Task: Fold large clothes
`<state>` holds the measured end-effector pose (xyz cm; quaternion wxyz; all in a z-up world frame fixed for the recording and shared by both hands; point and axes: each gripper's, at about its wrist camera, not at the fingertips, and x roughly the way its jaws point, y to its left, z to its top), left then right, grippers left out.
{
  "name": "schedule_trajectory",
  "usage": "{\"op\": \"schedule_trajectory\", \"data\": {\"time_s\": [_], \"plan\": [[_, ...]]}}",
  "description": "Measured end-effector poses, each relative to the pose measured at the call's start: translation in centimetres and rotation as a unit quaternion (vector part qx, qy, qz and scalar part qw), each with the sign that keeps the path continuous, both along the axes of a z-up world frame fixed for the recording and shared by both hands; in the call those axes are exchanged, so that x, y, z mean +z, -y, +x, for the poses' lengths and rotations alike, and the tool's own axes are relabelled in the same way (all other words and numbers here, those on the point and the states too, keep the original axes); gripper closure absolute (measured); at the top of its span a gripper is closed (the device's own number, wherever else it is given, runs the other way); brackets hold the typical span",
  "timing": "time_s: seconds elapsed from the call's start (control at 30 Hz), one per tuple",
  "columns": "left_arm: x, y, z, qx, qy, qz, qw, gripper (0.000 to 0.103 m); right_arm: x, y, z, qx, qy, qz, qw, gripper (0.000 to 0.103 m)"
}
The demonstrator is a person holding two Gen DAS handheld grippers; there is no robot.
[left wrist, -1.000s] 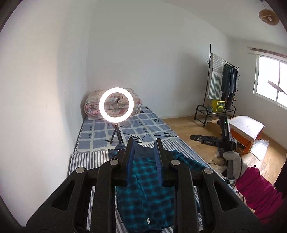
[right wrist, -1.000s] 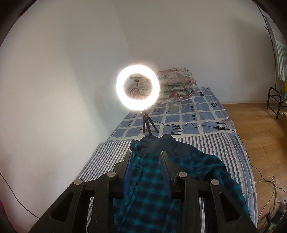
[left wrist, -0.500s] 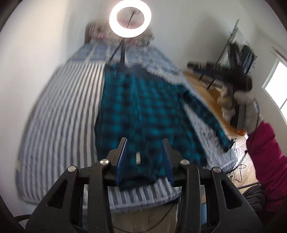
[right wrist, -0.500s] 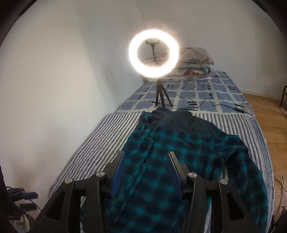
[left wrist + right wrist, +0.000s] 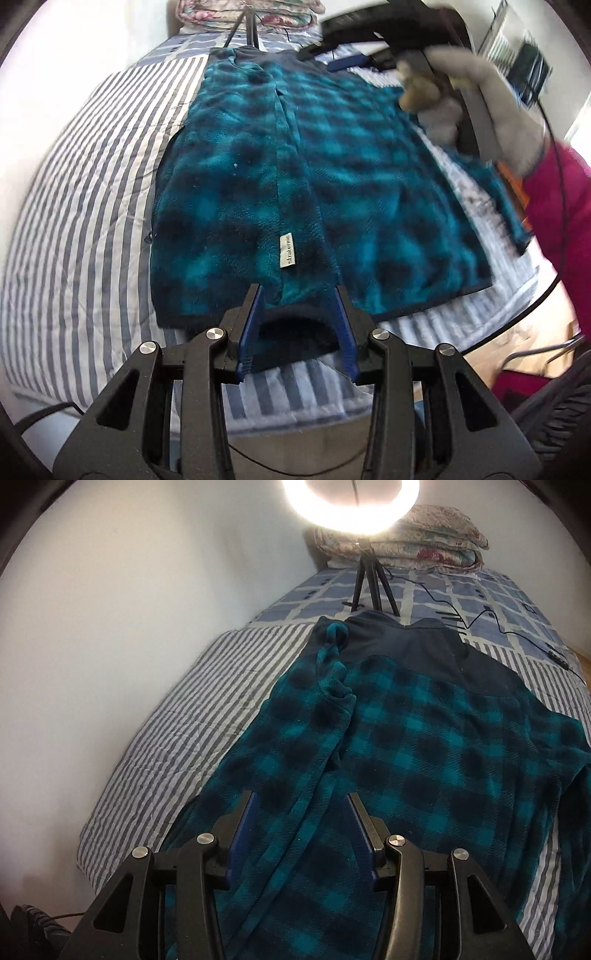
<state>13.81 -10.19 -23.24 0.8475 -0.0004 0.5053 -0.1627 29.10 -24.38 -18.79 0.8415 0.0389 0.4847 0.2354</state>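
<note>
A teal and navy plaid fleece jacket (image 5: 332, 166) lies spread on the striped bed (image 5: 92, 184), navy collar at the far end. Its left front panel is folded over, showing a white label (image 5: 286, 249). My left gripper (image 5: 299, 288) is open at the near hem, and a dark fold of hem sits between the blue pads (image 5: 251, 325) without being pinched. My right gripper (image 5: 300, 795) hangs open over the jacket (image 5: 424, 757), above the sleeve folded along its left side. In the left wrist view a grey-gloved hand (image 5: 480, 92) with a magenta sleeve holds that gripper over the jacket's right half.
A lit ring light (image 5: 295, 494) on a small tripod (image 5: 369, 583) stands on the checked blanket (image 5: 461, 602) beyond the collar, with a black cable (image 5: 498, 627) trailing right. Folded floral quilts (image 5: 402, 535) lie by the far wall. A white wall runs along the bed's left side.
Both grippers have dropped and tilted down toward the jacket, and their jaws stand wider than a second ago. The left one has reached the near hem.
</note>
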Motion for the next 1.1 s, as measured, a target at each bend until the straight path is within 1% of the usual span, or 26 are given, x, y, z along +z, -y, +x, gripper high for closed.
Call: {"op": "schedule_trajectory", "data": {"time_s": [0.03,0.07,0.17,0.23,0.3,0.43,0.5,0.53,0.6,0.63,0.67,0.7,0.77,0.83,0.9,0.93,1.03,1.1], "plan": [[-0.5,0.2,0.3,0.002,-0.003,0.01,0.9999,0.065,-0.4,0.0,0.5,-0.004,-0.004,0.004,1.0,0.052],[-0.9,0.2,0.5,0.005,-0.007,0.011,0.9999,0.065,-0.6,0.0,0.9,-0.007,-0.008,0.007,1.0,0.052],[-1.7,-0.4,1.0,0.017,-0.023,-0.012,0.9995,0.065,-1.4,-0.2,2.3,-0.015,-0.017,0.01,1.0,0.052],[-1.8,-0.8,1.1,0.023,-0.027,-0.025,0.999,0.065,-1.7,-0.6,3.1,-0.013,-0.018,0.009,1.0,0.052],[-2.1,-1.0,1.3,0.026,-0.028,-0.023,0.999,0.065,-2.1,-1.2,3.7,-0.008,-0.018,0.003,1.0,0.052],[-2.8,-1.1,1.0,0.027,-0.037,-0.035,0.9983,0.065,-2.9,-2.7,4.7,-0.002,-0.021,-0.009,1.0,0.052],[-3.0,-0.7,0.8,0.016,-0.031,-0.025,0.9991,0.065,-3.2,-3.8,5.4,0.003,-0.025,-0.025,0.999,0.052],[-3.1,-0.6,0.7,0.014,-0.03,-0.02,0.9993,0.065,-3.5,-4.5,5.7,0.005,-0.027,-0.044,0.999,0.052],[-3.5,-0.6,0.7,0.014,-0.035,-0.027,0.9989,0.074,-4.1,-5.4,6.3,0.003,-0.035,-0.07,0.997,0.052],[-3.7,-0.5,0.8,0.013,-0.037,-0.029,0.9988,0.082,-4.5,-5.7,6.5,0.002,-0.041,-0.078,0.996,0.055],[-3.7,-0.6,0.8,0.013,-0.036,-0.029,0.9988,0.089,-4.9,-6.0,6.7,0.0,-0.047,-0.083,0.995,0.059],[-3.6,-0.4,0.7,0.012,-0.031,-0.027,0.9991,0.09,-5.2,-6.2,6.9,0.001,-0.052,-0.089,0.995,0.067],[-3.3,-0.3,0.6,0.011,-0.022,-0.023,0.9994,0.095,-5.3,-6.7,7.0,0.003,-0.052,-0.102,0.993,0.073],[-2.9,-0.5,0.4,0.013,-0.015,-0.032,0.9993,0.097,-5.3,-6.8,6.9,0.006,-0.049,-0.103,0.993,0.085],[-2.0,-0.7,0.0,0.015,-0.009,-0.05,0.9986,0.098,-5.0,-6.6,6.8,0.003,-0.045,-0.098,0.994,0.092],[-1.4,-0.8,-0.3,0.014,-0.001,-0.06,0.9981,0.098,-4.9,-6.5,6.8,0.002,-0.044,-0.094,0.995,0.094],[0.4,-0.6,-1.0,0.002,0.021,-0.073,0.9971,0.098,-4.4,-5.8,6.9,-0.005,-0.043,-0.073,0.996,0.098],[1.1,0.0,-1.3,-0.006,0.033,-0.076,0.9965,0.098,-3.8,-5.1,7.2,-0.011,-0.042,-0.046,0.998,0.099]]}}
